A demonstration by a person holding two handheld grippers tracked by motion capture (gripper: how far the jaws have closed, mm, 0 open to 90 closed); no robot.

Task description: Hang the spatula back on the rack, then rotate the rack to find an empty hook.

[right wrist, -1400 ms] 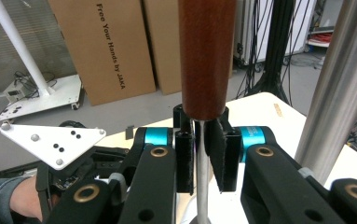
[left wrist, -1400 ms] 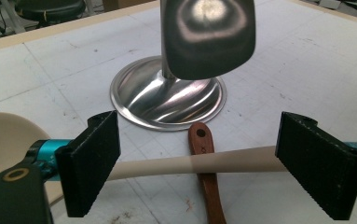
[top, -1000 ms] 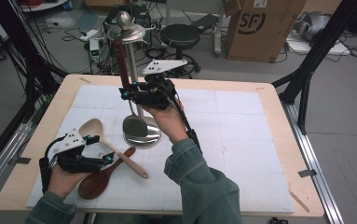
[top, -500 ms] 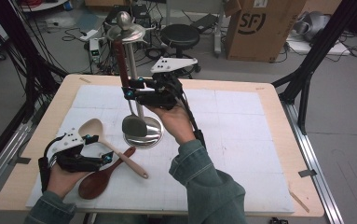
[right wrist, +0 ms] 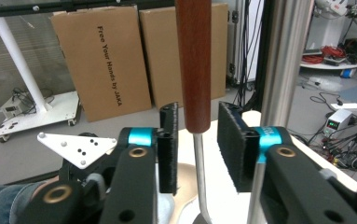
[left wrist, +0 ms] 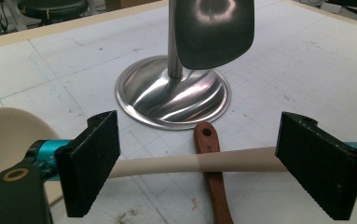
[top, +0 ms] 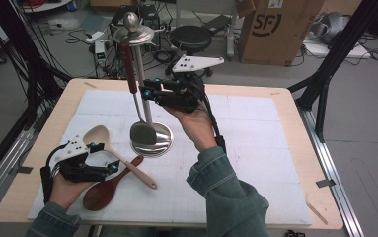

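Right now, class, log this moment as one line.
right gripper: jaws just closed further, red-brown wooden spatula handle between, not pressed | left gripper: jaws open astride cream spoon handle | shiny steel stand: upright

Grey floor (top: pixel 275 74), cardboard box (top: pixel 280 29), perhaps stool (top: pixel 190 38)

— What did we make of the stand (top: pixel 149 140)?
— We took it for polished metal; its round base (left wrist: pixel 173 95) was glossy and mirrored the light in streaks. The spatula blade (left wrist: pixel 213 30) hanging on it looked like smooth brushed steel, with a handle (right wrist: pixel 193 60) of reddish, satin-finished wood.
— And the spoons?
— We saw a pale spoon (top: pixel 120 155), matt and smooth, and a dark wooden spoon (top: pixel 108 186) with a slight sheen.
— The jaws' pads?
— The left gripper's pads (left wrist: pixel 94 161) were black, matt and finely rough, like rubber. The table cover (top: pixel 255 163) was white, matt and scuffed, with a bare wooden edge (top: pixel 295 111).
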